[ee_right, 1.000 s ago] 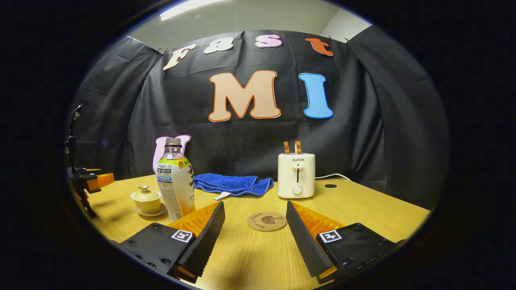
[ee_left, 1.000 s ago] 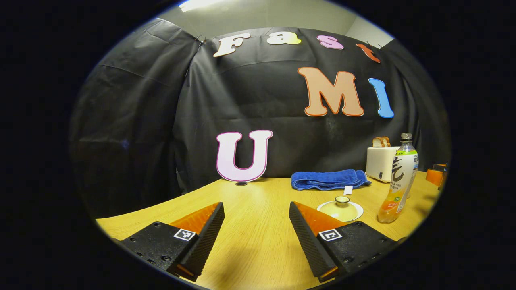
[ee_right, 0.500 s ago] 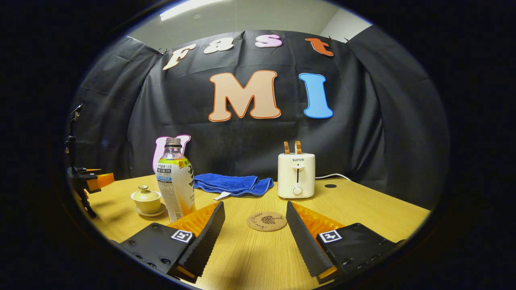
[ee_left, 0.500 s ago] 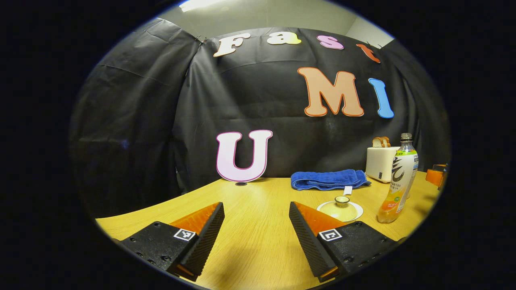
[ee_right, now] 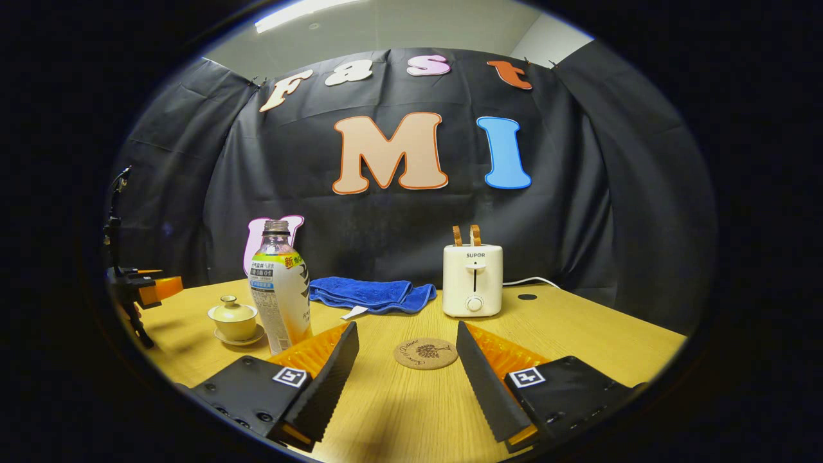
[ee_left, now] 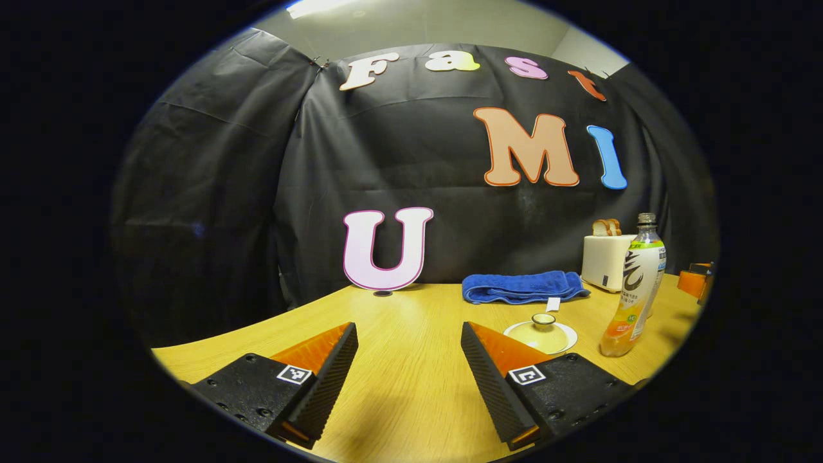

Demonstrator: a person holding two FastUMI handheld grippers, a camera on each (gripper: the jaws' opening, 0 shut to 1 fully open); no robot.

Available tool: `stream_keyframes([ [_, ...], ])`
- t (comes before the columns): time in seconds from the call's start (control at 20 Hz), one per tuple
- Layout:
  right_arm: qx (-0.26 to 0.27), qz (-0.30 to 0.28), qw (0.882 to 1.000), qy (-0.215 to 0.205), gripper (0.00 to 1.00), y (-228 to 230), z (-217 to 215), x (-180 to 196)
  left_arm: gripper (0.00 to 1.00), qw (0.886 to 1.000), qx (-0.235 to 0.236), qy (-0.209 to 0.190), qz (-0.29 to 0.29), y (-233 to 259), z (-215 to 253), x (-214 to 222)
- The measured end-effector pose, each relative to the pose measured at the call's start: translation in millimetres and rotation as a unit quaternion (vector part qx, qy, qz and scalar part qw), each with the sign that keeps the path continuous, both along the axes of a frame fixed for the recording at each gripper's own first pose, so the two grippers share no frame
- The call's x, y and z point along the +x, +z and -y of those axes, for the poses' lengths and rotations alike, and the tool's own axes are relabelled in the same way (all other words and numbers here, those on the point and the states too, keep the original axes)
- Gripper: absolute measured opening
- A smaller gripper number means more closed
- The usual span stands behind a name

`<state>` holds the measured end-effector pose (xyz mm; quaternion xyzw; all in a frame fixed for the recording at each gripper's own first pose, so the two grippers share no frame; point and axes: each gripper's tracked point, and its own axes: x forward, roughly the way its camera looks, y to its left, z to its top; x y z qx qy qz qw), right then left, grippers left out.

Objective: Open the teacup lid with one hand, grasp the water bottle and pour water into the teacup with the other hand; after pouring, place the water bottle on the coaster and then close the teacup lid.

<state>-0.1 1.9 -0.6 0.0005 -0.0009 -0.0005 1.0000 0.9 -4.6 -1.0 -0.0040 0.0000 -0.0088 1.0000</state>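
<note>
Teacup (ee_right: 234,319) lidded, just left of bottle (ee_right: 280,296); both claws (ee_left: 408,376) (ee_right: 406,379) open, empty. Reaching lid risks toppling uncapped bottle.

The pale yellow wooden table (ee_right: 578,347) is showing a fine straight grain under a soft satin sheen. The folded blue terry-cloth towel (ee_right: 370,293) is looking fluffy and matt. The clear plastic bottle (ee_right: 280,292) with its printed glossy wrap is catching the light, as is the smooth glazed cream ceramic teacup (ee_right: 233,318) on its saucer. The round brown cork coaster (ee_right: 425,353) is looking dull and grainy. The cream toaster (ee_right: 472,280) is showing smooth, faintly shiny plastic. The ribbed black rubbery-looking fingers (ee_right: 328,379) are appearing matt against translucent orange plastic.
</note>
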Motion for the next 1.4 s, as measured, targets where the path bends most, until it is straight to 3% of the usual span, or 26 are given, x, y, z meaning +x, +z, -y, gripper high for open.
stream_keyframes([
  [0.75, 0.000, 0.000, 1.000, 0.000, 0.96, 0, 0, 0, 0.95, 0.996, -0.005, -0.091, -0.002, 0, 55, 18],
  [1.4, 0.000, 0.000, 1.000, 0.000, 0.94, 0, -1, 0, 0.95, 0.981, -0.006, -0.192, 0.000, 0, 118, 38],
])
